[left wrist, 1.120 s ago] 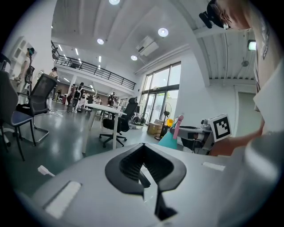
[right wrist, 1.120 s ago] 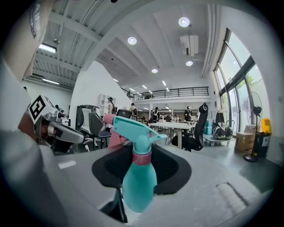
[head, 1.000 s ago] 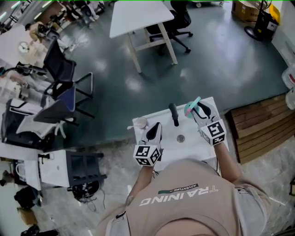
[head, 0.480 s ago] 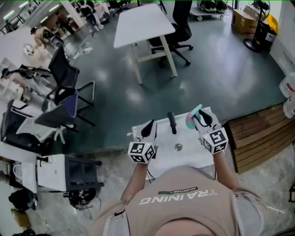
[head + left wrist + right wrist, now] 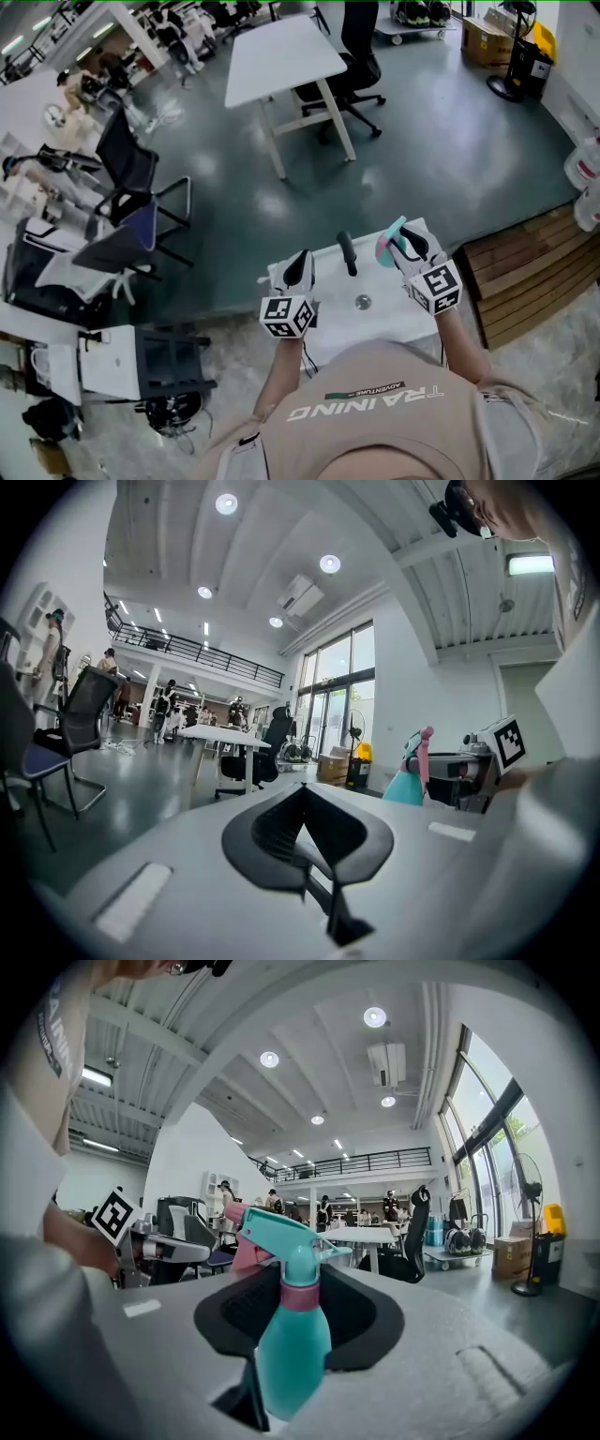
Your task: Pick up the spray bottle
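Head view: a dark green floor (image 5: pixel 450 141) fills most of the frame. On it stands one white table (image 5: pixel 281 52) with one black chair (image 5: pixel 361 66) behind it. Close under the person is one small white surface (image 5: pixel 333 281).

Two grippers reach over that surface. The left gripper (image 5: pixel 300 261) is at its left edge. In the left gripper view its jaws meet at the tips with nothing between them. The right gripper (image 5: pixel 405 246) is over the far right corner, and its jaws are clamped on the body of the one bottle (image 5: pixel 387 242).

In the right gripper view the bottle has a teal, pear-shaped body, a pink collar at the neck, a teal spray head and a pink trigger. Its long axis stands about upright there, head on top and base low between the jaws. The nozzle end points to that picture's left, toward the side where the left gripper shows. Whether the base is off the surface cannot be told.

On the surface between the grippers lie one short black bar (image 5: pixel 347 253) and, nearer the person, one small round drain (image 5: pixel 363 302).
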The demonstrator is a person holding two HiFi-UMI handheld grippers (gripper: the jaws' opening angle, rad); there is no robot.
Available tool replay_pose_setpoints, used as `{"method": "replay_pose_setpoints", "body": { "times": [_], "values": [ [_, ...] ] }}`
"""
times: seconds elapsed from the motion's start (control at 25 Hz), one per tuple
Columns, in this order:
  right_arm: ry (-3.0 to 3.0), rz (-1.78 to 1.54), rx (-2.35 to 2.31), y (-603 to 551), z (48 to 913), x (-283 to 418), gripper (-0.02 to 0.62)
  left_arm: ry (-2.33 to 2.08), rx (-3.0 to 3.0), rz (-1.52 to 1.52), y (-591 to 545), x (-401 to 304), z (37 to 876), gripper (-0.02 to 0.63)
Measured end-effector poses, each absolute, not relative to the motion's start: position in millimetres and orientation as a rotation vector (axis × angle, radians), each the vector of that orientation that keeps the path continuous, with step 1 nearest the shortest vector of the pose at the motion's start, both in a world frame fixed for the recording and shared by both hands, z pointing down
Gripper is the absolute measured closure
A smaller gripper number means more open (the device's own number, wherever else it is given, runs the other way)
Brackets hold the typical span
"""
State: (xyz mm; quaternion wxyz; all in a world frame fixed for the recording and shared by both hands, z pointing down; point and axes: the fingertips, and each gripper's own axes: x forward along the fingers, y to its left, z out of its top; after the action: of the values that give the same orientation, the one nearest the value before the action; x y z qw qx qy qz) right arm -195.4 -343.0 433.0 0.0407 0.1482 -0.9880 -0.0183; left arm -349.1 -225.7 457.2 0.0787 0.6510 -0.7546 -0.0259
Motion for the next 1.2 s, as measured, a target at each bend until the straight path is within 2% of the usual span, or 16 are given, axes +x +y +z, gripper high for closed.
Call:
{"method": "replay_pose_setpoints", "body": {
  "times": [1.2],
  "values": [
    [-2.998, -0.037, 0.404, -337.8, 454.8, -206.0, 0.465, -2.260, 1.947, -0.069, -216.5, -345.5, 459.6, 0.592]
  ]
}}
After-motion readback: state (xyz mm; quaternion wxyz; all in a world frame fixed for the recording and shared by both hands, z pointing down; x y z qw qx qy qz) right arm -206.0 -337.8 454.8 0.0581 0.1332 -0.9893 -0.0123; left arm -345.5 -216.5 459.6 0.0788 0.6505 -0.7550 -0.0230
